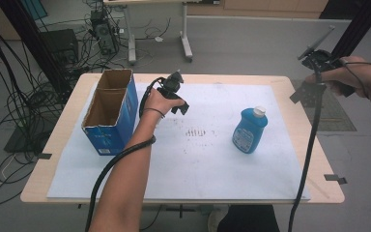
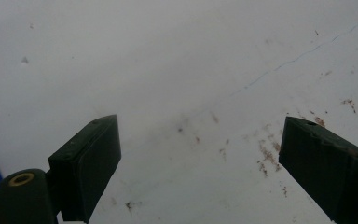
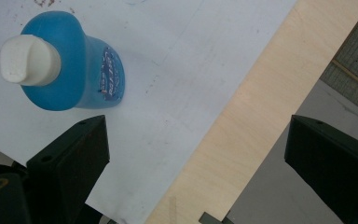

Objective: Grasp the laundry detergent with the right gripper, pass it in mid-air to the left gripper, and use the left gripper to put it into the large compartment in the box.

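Inspection of the present state. I have the left gripper [image 1: 174,94] over the white sheet [image 1: 207,159] that covers the tabletop [image 1: 297,104], just right of the open blue carton [image 1: 110,108] standing at the left. In the left gripper view its fingers [image 2: 86,163] are spread wide with nothing between them; below them lies bare sheet with brown specks.

The right gripper [image 1: 319,60] is raised beyond the far right corner of the tabletop, well apart from everything on it. In the right gripper view its fingers [image 3: 72,156] are likewise spread and empty, and the camera looks down on the blue bottle [image 3: 70,70] with its white cap [image 3: 28,59], the sheet's edge and the bare wood.

The bottle [image 1: 249,130] stands upright on the sheet, right of centre, between the two grippers and touched by neither. The carton is open at the top, and the part of its inside that I can see looks empty.

Judgement: the work appears to be putting the bottle into the carton, and the step in hand is the approach, no grasp yet made. The next move calls for bringing the right gripper down and leftward, setting its open fingers either side of the bottle body below the shoulder, and closing squarely so the rounded plastic does not slip or tip.
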Motion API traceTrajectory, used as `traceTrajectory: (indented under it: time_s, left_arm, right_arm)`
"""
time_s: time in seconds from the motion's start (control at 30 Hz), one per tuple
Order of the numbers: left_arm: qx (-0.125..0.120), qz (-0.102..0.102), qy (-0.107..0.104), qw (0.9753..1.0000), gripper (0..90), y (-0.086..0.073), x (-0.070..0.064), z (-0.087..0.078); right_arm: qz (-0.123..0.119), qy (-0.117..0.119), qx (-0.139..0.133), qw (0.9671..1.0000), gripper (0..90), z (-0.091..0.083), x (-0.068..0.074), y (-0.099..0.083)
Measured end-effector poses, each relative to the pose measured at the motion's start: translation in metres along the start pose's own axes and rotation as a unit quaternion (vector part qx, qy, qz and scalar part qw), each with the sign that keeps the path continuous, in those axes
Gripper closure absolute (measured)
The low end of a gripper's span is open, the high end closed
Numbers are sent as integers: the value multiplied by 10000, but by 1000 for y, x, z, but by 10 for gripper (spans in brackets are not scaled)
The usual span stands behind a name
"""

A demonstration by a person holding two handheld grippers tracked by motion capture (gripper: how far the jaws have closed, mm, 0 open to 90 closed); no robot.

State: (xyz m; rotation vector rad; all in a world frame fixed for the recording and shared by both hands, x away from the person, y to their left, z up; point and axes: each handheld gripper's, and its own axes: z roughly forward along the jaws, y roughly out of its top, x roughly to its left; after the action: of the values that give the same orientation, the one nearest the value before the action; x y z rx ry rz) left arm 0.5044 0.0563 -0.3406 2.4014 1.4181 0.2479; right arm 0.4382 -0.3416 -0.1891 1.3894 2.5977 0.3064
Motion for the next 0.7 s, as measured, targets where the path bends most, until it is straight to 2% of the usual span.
traceTrajectory:
  time_s: [0.7]
  left_arm:
    - [1,-95,-127,9999,130,-1,0,-2]
  right_arm:
    - [-27,38,31,10000,63,7,4,-3]
